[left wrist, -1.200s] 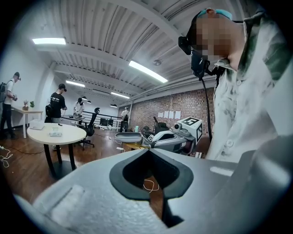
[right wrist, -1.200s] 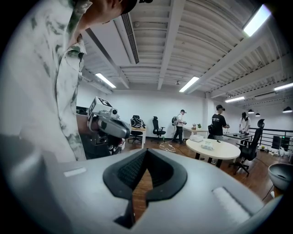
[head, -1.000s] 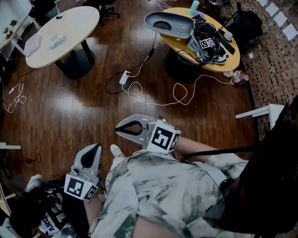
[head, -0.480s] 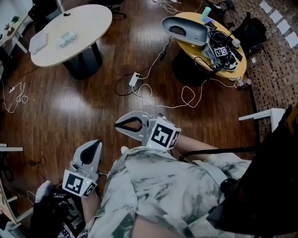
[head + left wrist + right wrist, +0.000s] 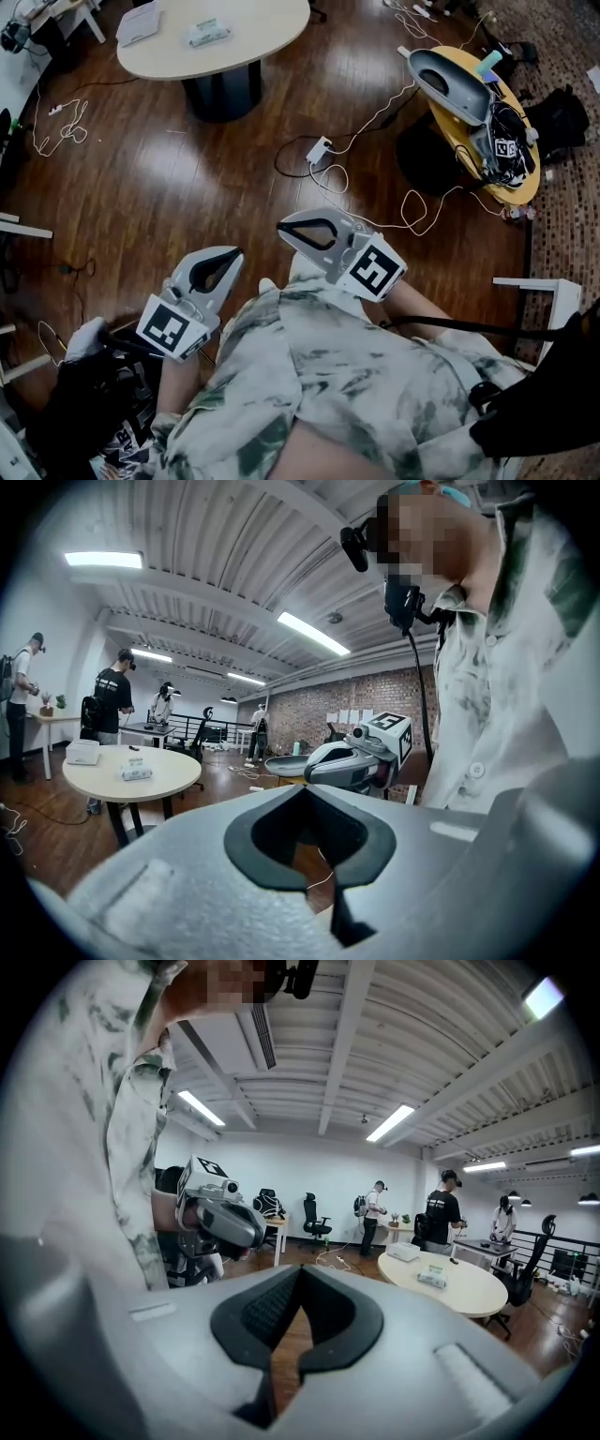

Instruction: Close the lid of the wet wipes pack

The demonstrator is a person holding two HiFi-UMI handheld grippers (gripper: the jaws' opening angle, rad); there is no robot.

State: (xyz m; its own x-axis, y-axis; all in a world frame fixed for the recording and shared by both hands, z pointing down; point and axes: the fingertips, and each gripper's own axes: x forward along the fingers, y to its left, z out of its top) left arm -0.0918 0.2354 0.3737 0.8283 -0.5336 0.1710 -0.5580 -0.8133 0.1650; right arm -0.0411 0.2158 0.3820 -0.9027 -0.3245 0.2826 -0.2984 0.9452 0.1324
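The wet wipes pack (image 5: 208, 33) lies on a round beige table (image 5: 262, 37) far ahead of me, small and pale with a green label; whether its lid is up I cannot tell. It also shows as a small pack (image 5: 137, 772) in the left gripper view and a small pack (image 5: 432, 1279) in the right gripper view. My left gripper (image 5: 234, 253) is held close to my body, shut and empty. My right gripper (image 5: 283, 228) is beside it, also shut on nothing. Both are well short of the table.
A white box (image 5: 141, 23) sits on the same table. A power strip (image 5: 319, 150) and loose cables cross the wooden floor between me and the tables. A yellow table (image 5: 525, 178) at right carries a grey shell and gear. Other people (image 5: 441, 1213) stand in the room.
The view has swung: the beige table has shifted from upper left to top centre. Both grippers sit higher and further right in the head view, still shut.
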